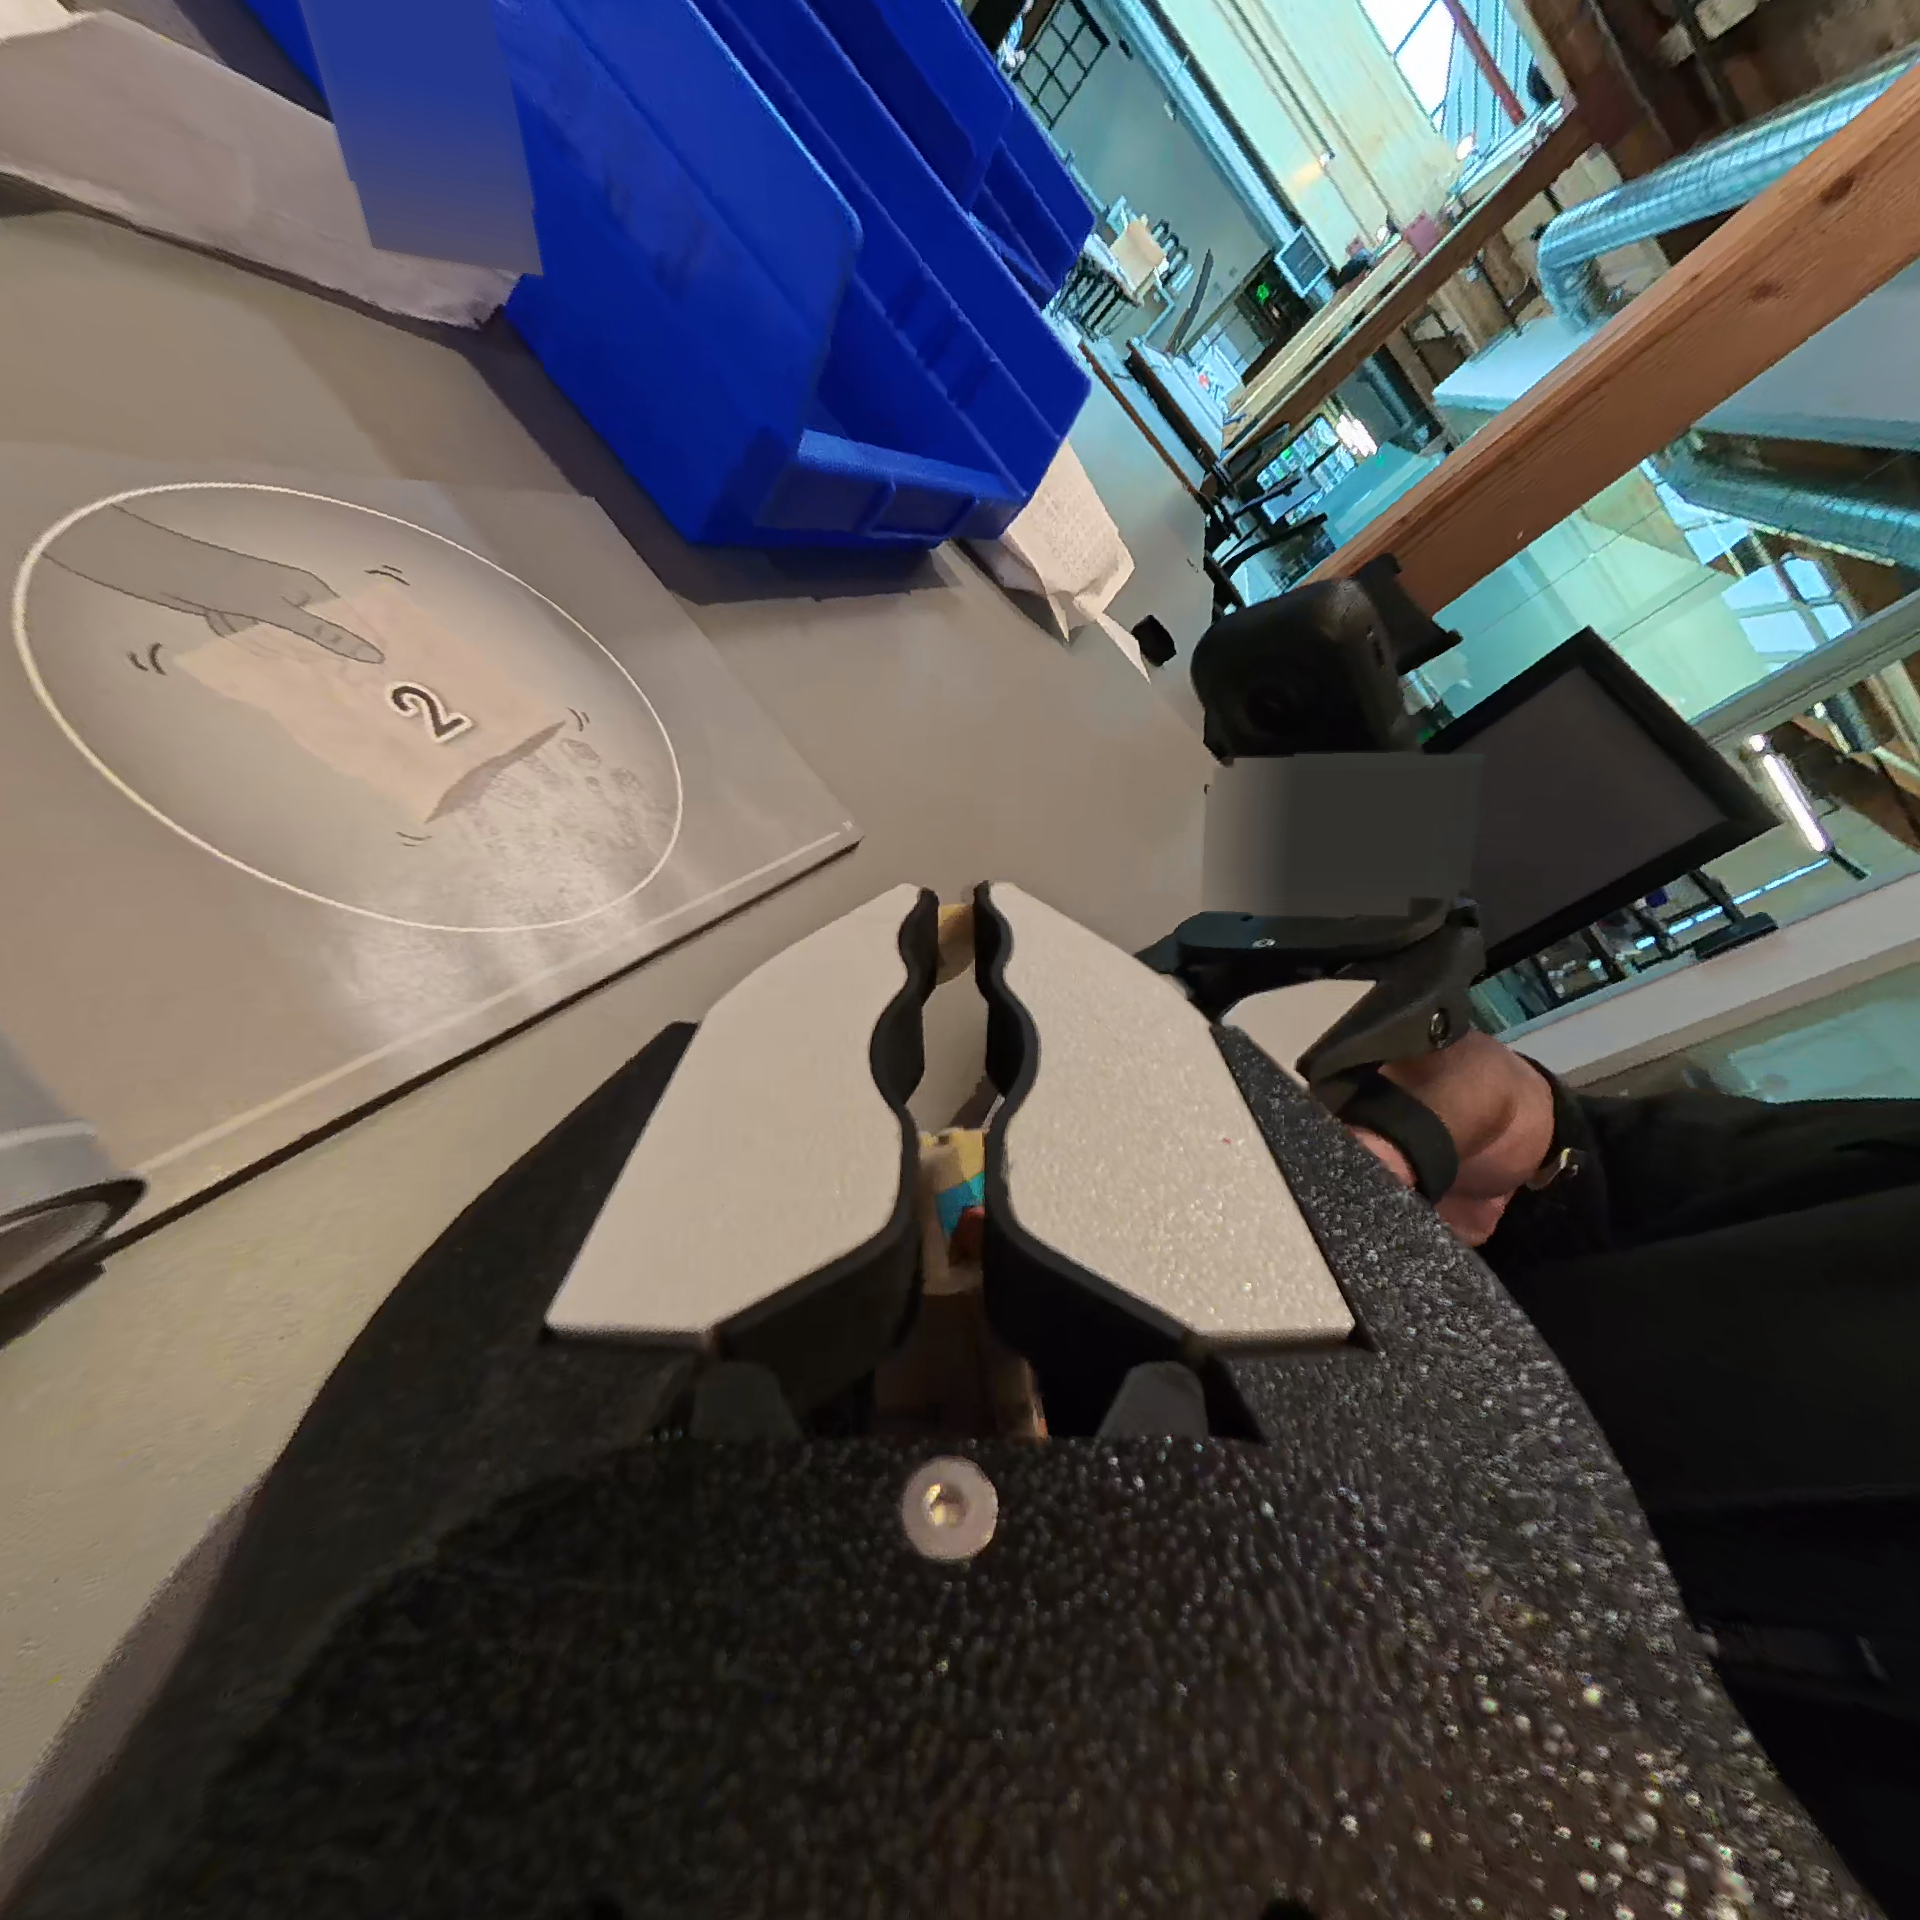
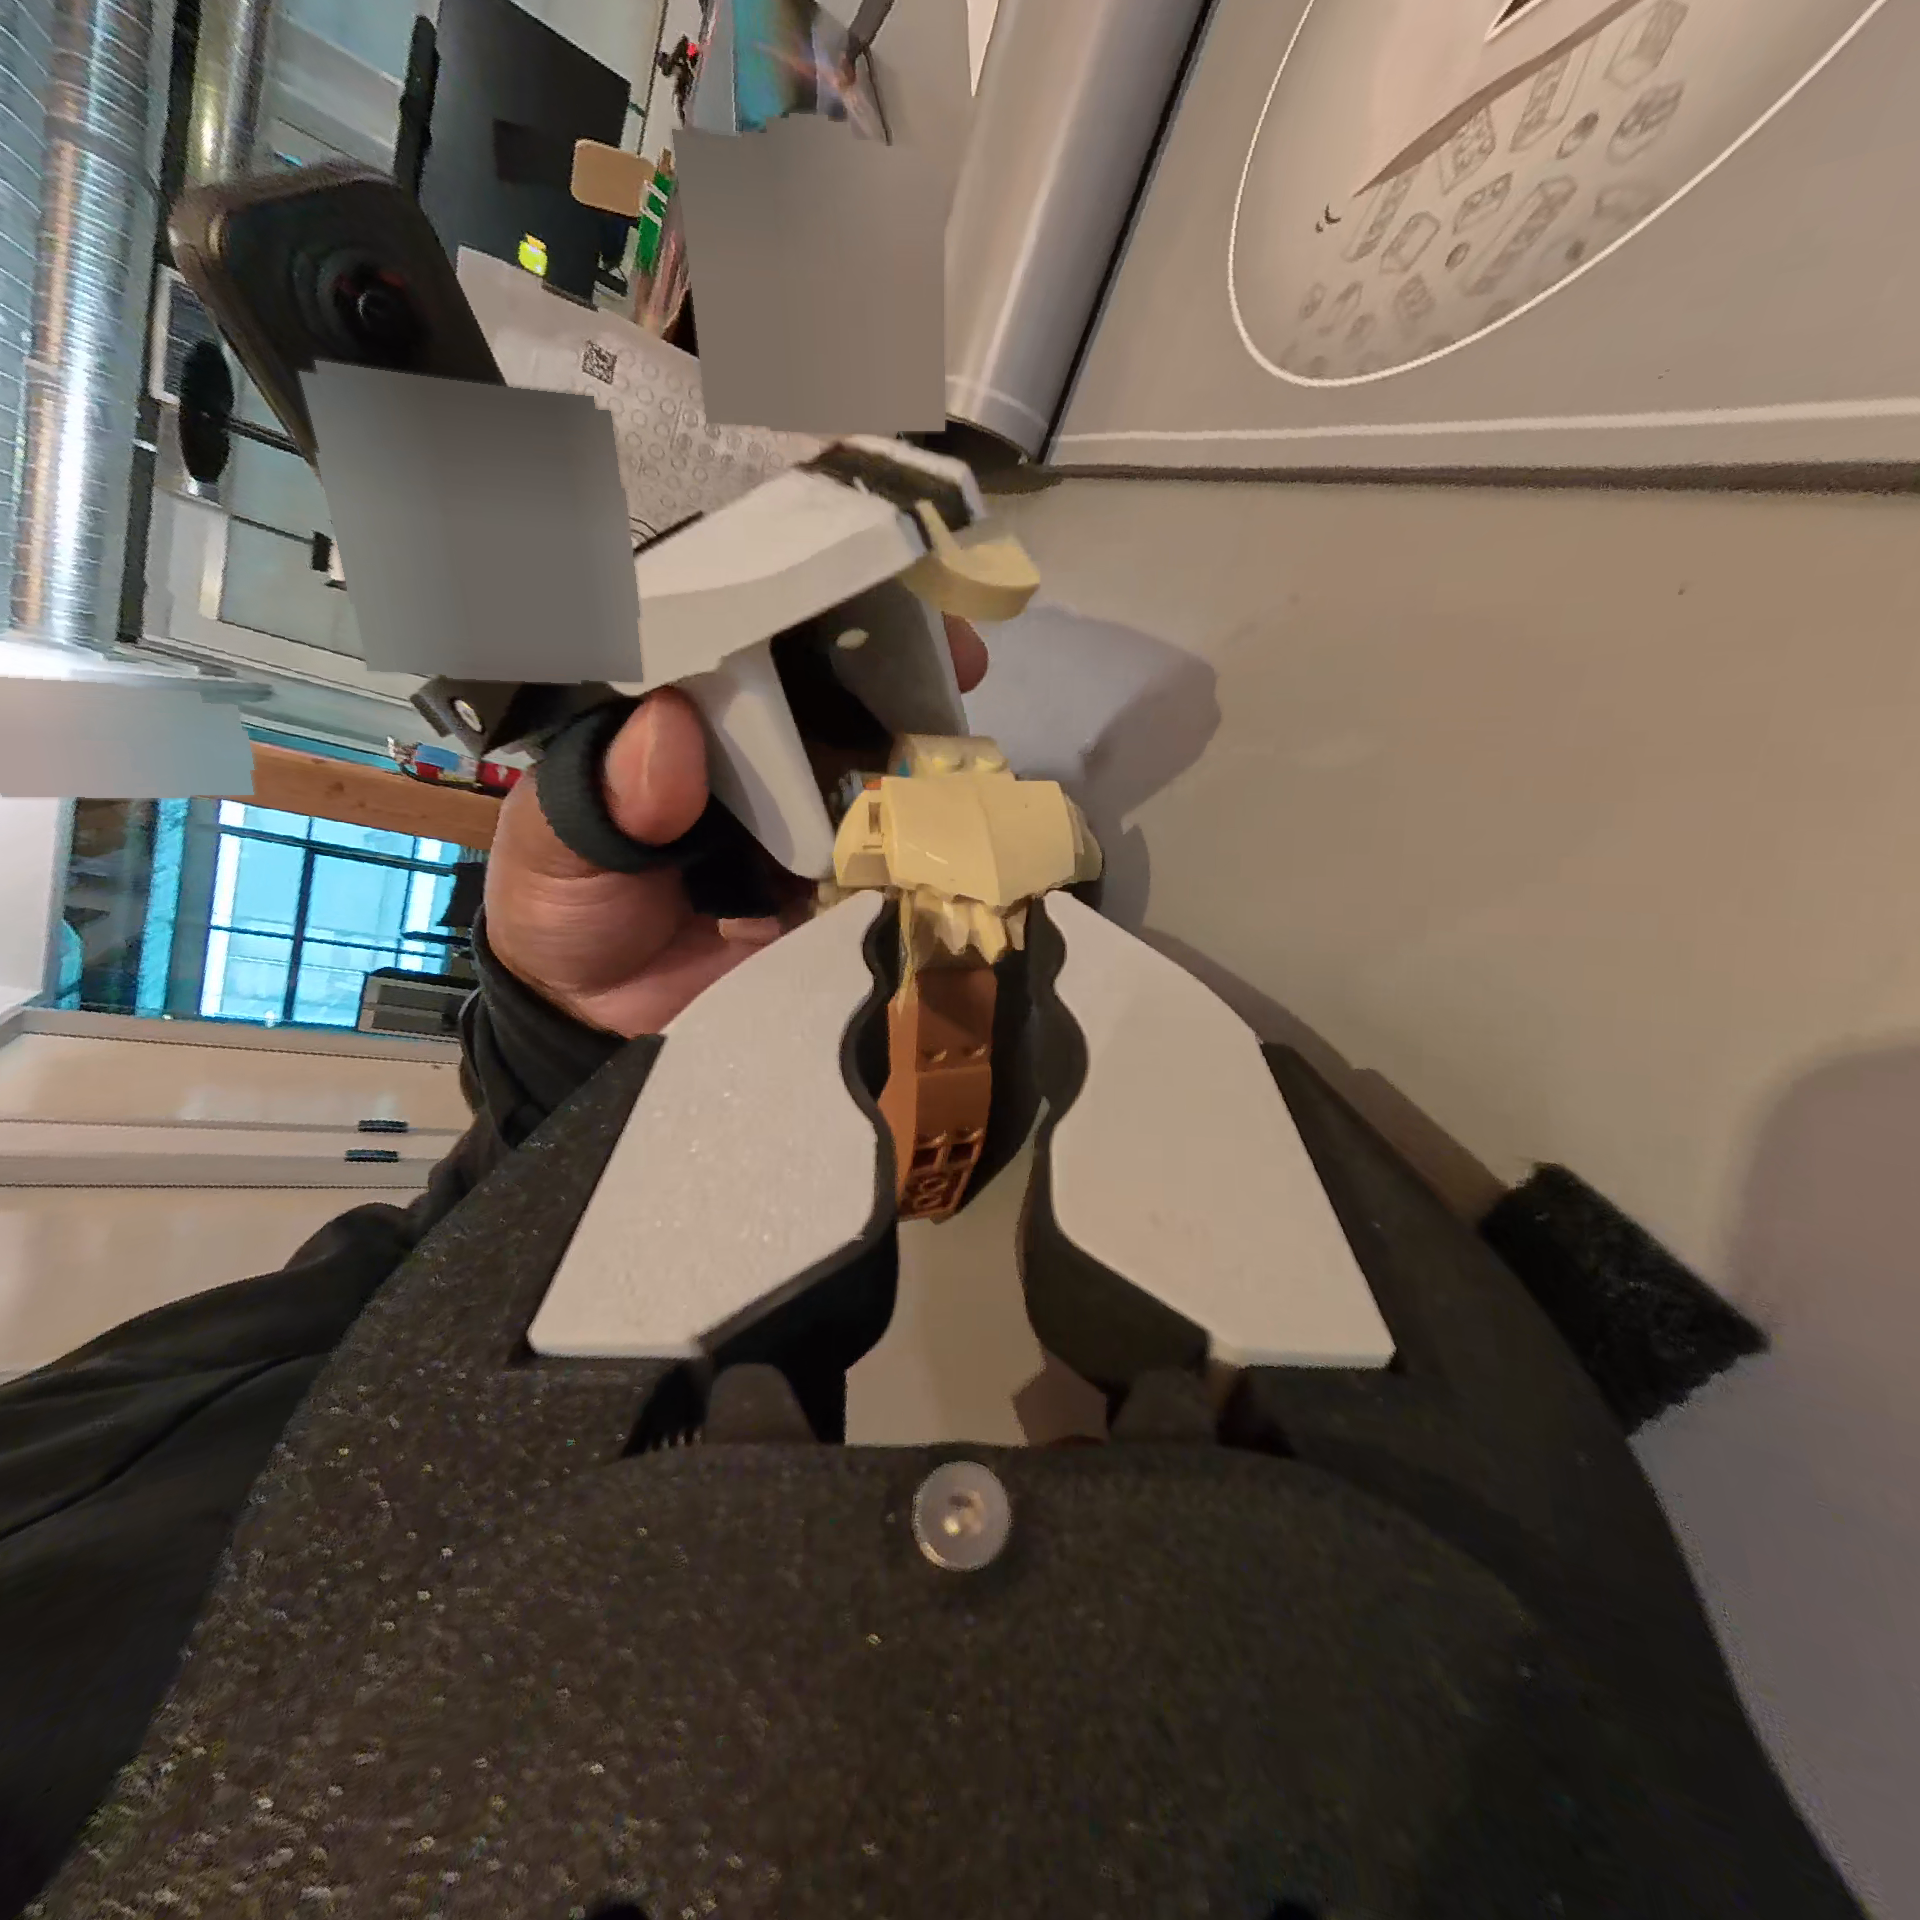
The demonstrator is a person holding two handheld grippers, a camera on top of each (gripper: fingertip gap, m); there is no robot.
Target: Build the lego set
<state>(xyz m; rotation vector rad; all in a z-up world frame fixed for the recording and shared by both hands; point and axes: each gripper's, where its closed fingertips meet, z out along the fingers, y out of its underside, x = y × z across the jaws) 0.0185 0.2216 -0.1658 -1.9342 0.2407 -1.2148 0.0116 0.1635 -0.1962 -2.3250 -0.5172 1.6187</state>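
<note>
- Left wrist view: nearest you, your left tool [image 1: 951,914] stands narrow, its pads [image 1: 914,997] pinching a small tan piece [image 1: 954,940]. A grey printed booklet [image 1: 343,717] lies on the surface toward the blue bins [image 1: 748,312] at its far edge.
- Right wrist view: your right tool [image 2: 961,935] grips the brown stem [image 2: 935,1101] of a tan brick model [image 2: 966,842], held off the surface. It looks light, stiff and slick, and may snap apart at its joints; hold the solid stem.

Both grippers' fingers [image 1: 1039,997] nearly closed (left [image 1: 951,914] narrower than right [image 2: 956,935]), tips close together.
</note>
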